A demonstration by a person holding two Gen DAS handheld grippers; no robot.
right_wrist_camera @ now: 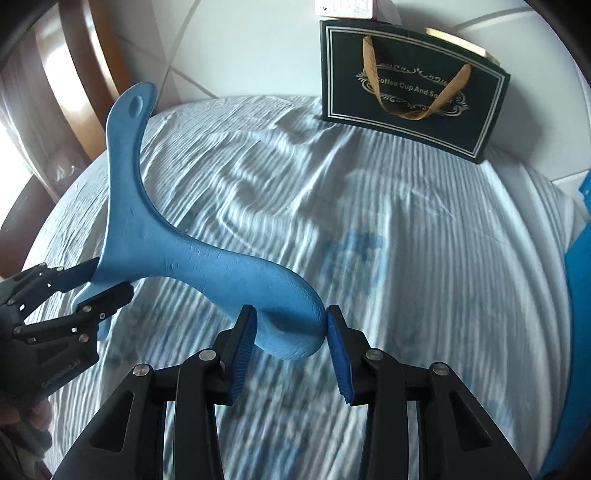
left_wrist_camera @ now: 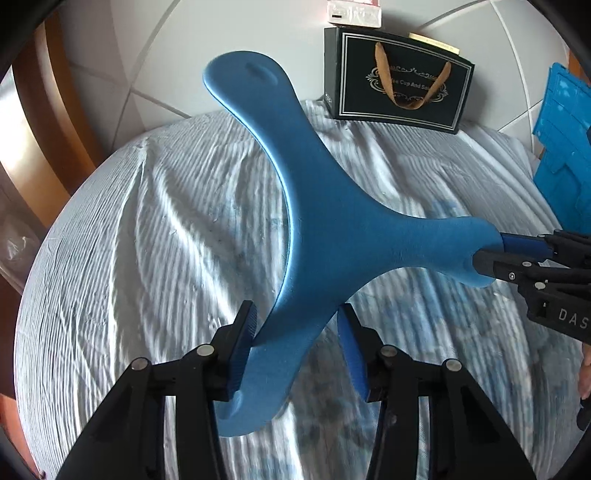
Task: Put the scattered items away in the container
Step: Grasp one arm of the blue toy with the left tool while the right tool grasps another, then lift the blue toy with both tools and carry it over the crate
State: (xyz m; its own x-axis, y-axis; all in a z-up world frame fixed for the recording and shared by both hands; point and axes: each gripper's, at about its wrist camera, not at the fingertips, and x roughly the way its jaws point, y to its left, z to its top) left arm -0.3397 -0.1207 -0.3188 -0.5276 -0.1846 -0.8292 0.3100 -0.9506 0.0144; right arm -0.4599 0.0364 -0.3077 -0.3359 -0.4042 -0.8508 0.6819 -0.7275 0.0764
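A blue three-armed foam boomerang [left_wrist_camera: 325, 221] is held in the air above a white striped cloth. My left gripper [left_wrist_camera: 295, 332] is shut on one arm of it; the arm sits between the blue pads. My right gripper [right_wrist_camera: 290, 326] is shut on another arm; in the left wrist view it [left_wrist_camera: 491, 258] clamps the arm at the right. The third arm with an oval hole [right_wrist_camera: 137, 103] points up and away. In the right wrist view the left gripper [right_wrist_camera: 99, 288] shows at the left. A blue plastic crate [left_wrist_camera: 565, 147] stands at the right edge.
A dark gift bag [left_wrist_camera: 399, 81] with gold ribbon handles stands at the far edge of the cloth-covered table [left_wrist_camera: 147, 221]. A pink and white box [left_wrist_camera: 354, 13] lies behind it. A wooden chair [right_wrist_camera: 74, 74] is at the left. The floor is tiled.
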